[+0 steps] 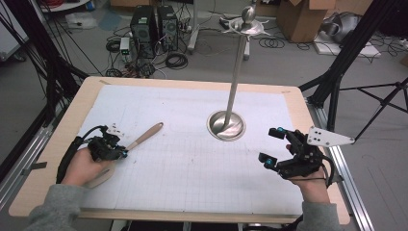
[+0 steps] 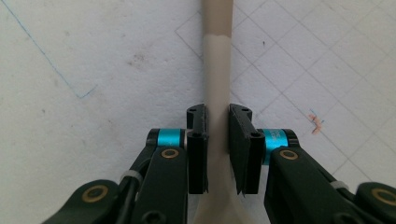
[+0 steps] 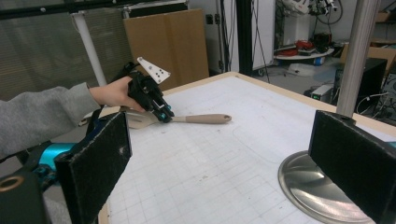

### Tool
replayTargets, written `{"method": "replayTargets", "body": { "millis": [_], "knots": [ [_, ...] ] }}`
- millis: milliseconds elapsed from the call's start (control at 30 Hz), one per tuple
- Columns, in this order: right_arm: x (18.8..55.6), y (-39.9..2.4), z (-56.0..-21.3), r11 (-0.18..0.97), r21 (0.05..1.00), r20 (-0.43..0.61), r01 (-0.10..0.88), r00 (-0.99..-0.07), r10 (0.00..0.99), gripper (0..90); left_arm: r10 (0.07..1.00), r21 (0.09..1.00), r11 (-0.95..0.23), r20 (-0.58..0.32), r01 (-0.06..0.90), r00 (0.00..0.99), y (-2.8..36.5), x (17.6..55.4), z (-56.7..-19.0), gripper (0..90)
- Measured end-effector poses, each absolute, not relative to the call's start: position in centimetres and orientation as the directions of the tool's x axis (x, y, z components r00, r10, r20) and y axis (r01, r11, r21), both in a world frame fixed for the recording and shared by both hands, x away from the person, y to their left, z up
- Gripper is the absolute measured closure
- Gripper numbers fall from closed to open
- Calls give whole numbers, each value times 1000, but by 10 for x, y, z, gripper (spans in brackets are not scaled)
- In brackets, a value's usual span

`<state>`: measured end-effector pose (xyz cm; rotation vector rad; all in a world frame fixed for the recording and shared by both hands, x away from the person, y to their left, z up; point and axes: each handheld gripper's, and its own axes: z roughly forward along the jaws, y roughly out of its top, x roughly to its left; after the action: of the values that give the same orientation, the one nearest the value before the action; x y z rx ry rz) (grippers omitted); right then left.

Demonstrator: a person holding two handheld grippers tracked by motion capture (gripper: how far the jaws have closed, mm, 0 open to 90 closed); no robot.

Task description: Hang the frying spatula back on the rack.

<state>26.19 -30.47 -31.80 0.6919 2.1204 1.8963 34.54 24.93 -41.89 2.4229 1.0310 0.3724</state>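
Spatula [image 1: 144, 136] lies flat on the surface [image 1: 192, 159], its neck clamped between the left tongs [image 2: 217, 140], blade behind them. Keep the grip square before lifting; the right tongs [image 1: 274, 147] hang open, well apart.

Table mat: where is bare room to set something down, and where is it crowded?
The widest bare patch of the mat lies between the spatula and the stand's round base, running to the near edge. The far left corner, beyond the spatula, is bare too. It is crowded at the left gripper, shut on the spatula, and between the base and the open right gripper.
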Motion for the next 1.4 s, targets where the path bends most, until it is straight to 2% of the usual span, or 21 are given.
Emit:
{"method": "replayTargets", "body": {
  "millis": [167, 467, 767, 1133, 1400],
  "knots": [
    [262, -306, -318, 61, 978, 148, 200, -866, 477, 48, 733, 527, -597, 52, 605, 678, 251, 346, -418, 777],
    [263, -304, -318, 65, 977, 147, 201, -867, 475, 48, 745, 599, -525, -20, 604, 667, 260, 343, -407, 776],
    [263, -304, -320, 69, 976, 148, 205, -865, 479, 48, 721, 643, -509, -46, 572, 692, 257, 339, -399, 776],
    [266, -304, -324, 76, 974, 152, 214, -864, 480, 48, 694, 721, -428, -125, 545, 709, 259, 333, -382, 776],
    [266, -302, -324, 82, 973, 152, 217, -865, 478, 48, 670, 757, -414, -121, 505, 732, 247, 329, -366, 776]
  ]
}}
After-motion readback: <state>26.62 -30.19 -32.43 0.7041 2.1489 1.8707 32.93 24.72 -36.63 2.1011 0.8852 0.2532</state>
